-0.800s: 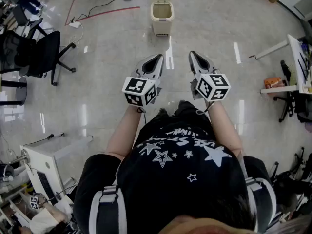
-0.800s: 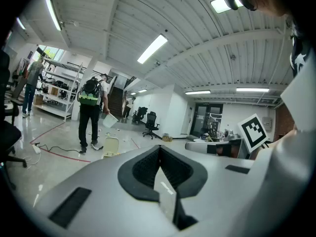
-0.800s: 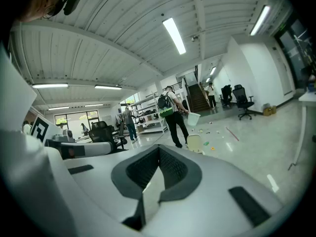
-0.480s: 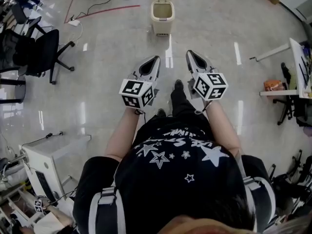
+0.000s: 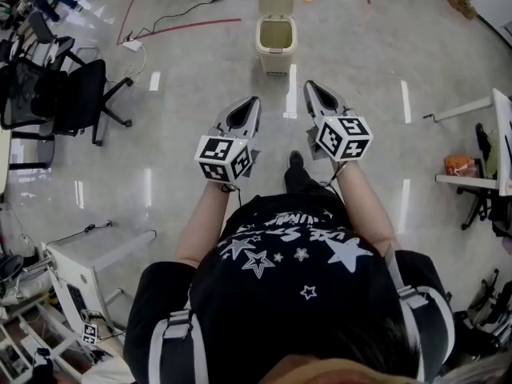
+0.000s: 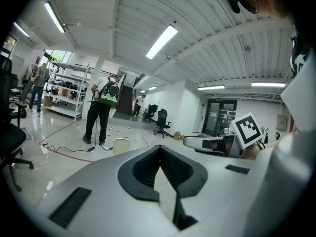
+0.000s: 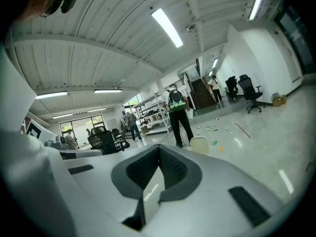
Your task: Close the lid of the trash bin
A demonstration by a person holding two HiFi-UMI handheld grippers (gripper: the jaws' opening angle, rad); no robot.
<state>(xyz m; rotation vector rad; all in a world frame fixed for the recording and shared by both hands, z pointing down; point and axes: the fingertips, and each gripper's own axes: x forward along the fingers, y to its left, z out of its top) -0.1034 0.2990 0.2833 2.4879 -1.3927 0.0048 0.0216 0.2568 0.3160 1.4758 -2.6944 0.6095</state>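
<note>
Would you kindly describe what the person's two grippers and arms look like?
The left gripper and right gripper are pale grey tapered shells with black ribbed pads inside. Each carries a white cube with black square markers. The person wears a black short-sleeved T-shirt printed with white stars.

Left tongs (image 5: 253, 102) and right tongs (image 5: 311, 86) are held forward side by side, both closed, empty.

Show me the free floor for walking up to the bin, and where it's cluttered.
Bare floor runs straight ahead from the left gripper and right gripper to the trash bin, and rightward to the desk. Crowded: office chairs on the left, a cable beyond them.
</note>
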